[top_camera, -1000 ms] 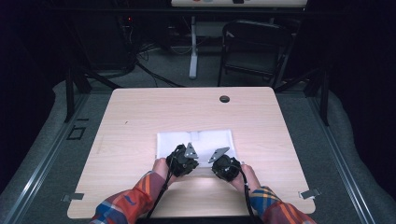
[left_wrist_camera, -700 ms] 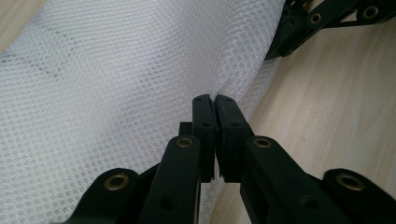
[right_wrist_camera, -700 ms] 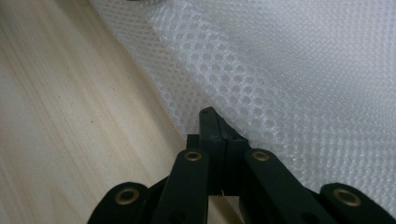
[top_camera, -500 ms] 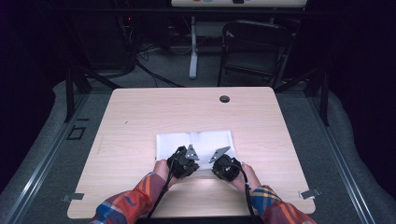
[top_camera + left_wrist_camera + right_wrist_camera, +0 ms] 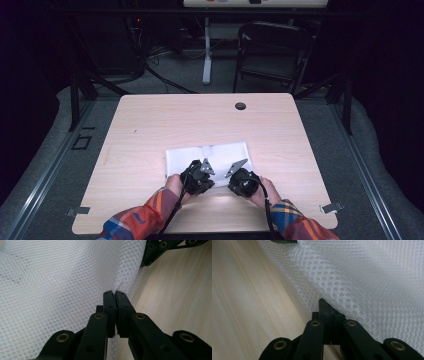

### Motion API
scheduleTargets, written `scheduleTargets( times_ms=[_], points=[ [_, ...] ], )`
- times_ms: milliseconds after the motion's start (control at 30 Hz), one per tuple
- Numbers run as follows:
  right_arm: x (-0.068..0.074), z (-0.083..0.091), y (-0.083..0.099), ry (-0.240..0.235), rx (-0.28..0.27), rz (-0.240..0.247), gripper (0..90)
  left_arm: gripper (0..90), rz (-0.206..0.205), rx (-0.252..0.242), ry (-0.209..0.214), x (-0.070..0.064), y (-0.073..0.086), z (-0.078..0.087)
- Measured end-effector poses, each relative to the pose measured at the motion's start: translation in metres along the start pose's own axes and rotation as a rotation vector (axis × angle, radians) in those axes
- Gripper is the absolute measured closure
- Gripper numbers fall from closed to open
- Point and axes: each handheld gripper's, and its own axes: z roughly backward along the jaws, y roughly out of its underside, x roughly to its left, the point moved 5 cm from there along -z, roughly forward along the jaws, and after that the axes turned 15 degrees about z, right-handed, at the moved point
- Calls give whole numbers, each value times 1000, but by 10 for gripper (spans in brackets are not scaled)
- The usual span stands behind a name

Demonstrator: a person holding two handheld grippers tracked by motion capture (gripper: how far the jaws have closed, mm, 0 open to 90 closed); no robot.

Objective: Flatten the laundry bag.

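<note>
White open-weave mesh cloth lies on a matt pale wood-grain table; matt black plastic jaws.

The light wooden table has 1 small dark round hole near its far edge. Behind the table, on the grey floor, 1 black folding chair stands at the right, and a white post is just beside it. Black cables lie at the left.
</note>
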Motion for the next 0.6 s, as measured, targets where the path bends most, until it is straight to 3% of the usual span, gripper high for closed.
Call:
scheduleTargets(
  times_ms=[100,300,600],
  points=[
    [3,2,3,-16,5,15,900,875,5,6,11,-4,1,2],
    [7,5,7,-42,-7,-2,900,875,-4,9,8,-8,0,4],
    [6,5,7,-46,-4,3,900,876,18,5,-3,7,-7,5]
  ],
)
